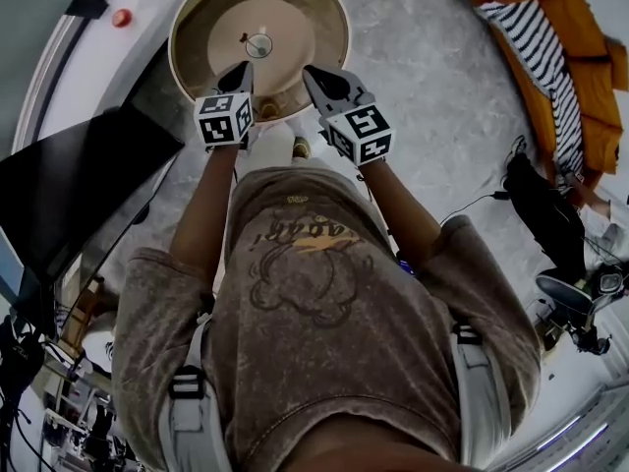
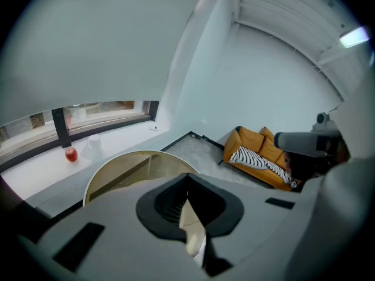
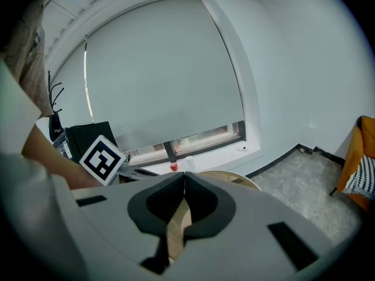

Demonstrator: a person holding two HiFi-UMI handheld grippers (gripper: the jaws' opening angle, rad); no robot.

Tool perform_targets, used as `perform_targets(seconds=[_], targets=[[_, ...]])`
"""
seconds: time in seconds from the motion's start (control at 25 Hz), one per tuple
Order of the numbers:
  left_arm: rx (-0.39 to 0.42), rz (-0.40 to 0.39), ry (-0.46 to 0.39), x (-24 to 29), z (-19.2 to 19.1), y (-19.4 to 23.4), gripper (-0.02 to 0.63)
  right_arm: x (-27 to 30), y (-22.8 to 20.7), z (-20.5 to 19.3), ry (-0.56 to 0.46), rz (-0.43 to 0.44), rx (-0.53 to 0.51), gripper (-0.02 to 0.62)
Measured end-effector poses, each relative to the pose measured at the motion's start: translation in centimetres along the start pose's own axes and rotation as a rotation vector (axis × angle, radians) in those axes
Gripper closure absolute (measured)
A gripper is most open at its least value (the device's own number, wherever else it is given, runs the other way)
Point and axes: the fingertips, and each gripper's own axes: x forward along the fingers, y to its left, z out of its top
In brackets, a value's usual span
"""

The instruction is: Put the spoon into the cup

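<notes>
On the round wooden table (image 1: 197,37) stands a small pale cup (image 1: 258,44), seen from above, with a thin line across its mouth. I cannot tell whether that line is the spoon. A tiny dark speck (image 1: 242,36) lies beside the cup. My left gripper (image 1: 244,67) hovers over the table's near side, just short of the cup, shut with nothing between its fingers. My right gripper (image 1: 310,72) hangs beside it to the right, also shut and empty. Neither gripper view shows the cup. The jaws meet at the tips in the left gripper (image 2: 187,176) view and the right gripper (image 3: 184,173) view.
A black screen (image 1: 69,195) stands left of the person. An orange sofa (image 1: 550,57) with a striped cushion sits at the far right, with cables and dark gear (image 1: 550,214) on the floor nearby. A small red object (image 1: 121,18) lies on the window sill.
</notes>
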Motion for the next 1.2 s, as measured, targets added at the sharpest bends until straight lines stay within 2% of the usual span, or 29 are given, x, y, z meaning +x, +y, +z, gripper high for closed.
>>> perform_targets(seconds=[0.48,0.8,1.0,1.2], targets=[[0.044,-0.096,-0.091,-7.7,3.5,-7.1,0.588,-3.8,3.0,1.3,-0.051,0.046,-0.021,0.577],[0.154,-0.12,-0.179,-11.5,6.7,-9.9,0.588,-6.3,4.7,4.1,-0.136,0.09,-0.078,0.577],[0.204,-0.147,-0.262,-14.4,8.5,-11.6,0.588,-8.1,5.8,6.4,-0.213,0.111,-0.134,0.577],[0.231,-0.175,-0.386,-16.9,10.0,-12.7,0.588,-9.3,6.6,7.3,-0.258,0.137,-0.165,0.577]])
